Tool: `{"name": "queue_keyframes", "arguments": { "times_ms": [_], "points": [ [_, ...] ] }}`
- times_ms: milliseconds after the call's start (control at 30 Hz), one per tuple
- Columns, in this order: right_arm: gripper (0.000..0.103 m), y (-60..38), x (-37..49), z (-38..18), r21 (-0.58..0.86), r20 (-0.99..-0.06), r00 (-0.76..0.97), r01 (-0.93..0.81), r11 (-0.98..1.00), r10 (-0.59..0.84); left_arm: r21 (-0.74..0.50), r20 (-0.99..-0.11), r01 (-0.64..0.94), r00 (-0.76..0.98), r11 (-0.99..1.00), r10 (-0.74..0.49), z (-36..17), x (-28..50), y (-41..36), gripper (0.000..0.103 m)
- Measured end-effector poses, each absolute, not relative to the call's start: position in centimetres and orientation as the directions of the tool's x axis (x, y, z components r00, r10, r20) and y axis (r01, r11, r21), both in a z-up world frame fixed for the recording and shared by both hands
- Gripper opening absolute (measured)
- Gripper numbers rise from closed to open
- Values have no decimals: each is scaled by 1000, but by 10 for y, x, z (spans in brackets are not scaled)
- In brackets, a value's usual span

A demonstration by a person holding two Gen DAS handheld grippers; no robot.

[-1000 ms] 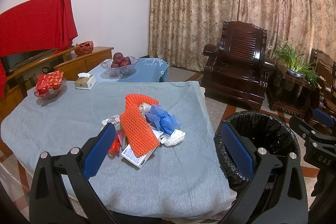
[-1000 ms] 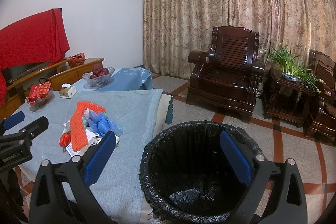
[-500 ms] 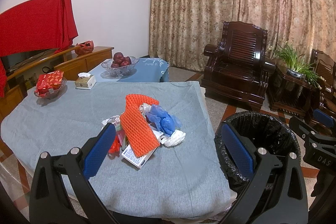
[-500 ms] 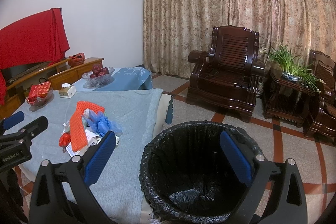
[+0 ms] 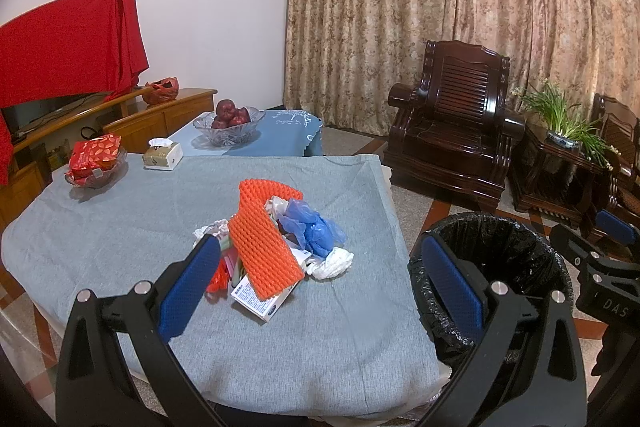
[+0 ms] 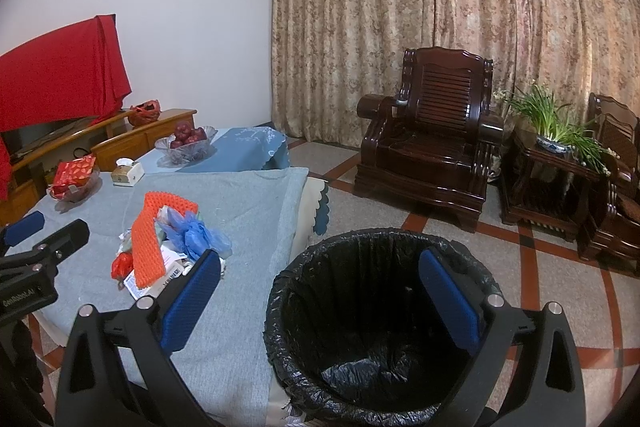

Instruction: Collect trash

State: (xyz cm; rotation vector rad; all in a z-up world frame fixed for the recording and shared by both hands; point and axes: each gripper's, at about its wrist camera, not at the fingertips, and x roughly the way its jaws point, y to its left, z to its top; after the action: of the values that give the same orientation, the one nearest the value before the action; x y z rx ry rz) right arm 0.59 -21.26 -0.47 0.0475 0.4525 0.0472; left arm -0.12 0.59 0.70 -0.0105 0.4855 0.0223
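On the right gripper (image 5: 612, 291), seen from my left wrist camera, I read "DAS". The left gripper (image 6: 28, 269), in my right wrist view, shows mirrored lettering, roughly "GenRobot.AI". Print on the white carton (image 5: 262, 297) is illegible.

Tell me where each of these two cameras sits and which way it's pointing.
Left wrist: on the left gripper, over the table's near edge, facing the trash pile; the right gripper shows at right.
Right wrist: on the right gripper, above the trash bin; the left gripper shows at left.
Shared: the pile, bin, gray table, armchair.
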Motion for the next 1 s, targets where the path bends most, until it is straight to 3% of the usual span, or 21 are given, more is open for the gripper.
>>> {"name": "queue_keyframes", "arguments": {
  "times_ms": [1000],
  "points": [
    [97,-211,8,-12,58,-439,897,-36,998,58,-7,-469,-24,883,1000,18,7,-1,6,98]
  ]
}}
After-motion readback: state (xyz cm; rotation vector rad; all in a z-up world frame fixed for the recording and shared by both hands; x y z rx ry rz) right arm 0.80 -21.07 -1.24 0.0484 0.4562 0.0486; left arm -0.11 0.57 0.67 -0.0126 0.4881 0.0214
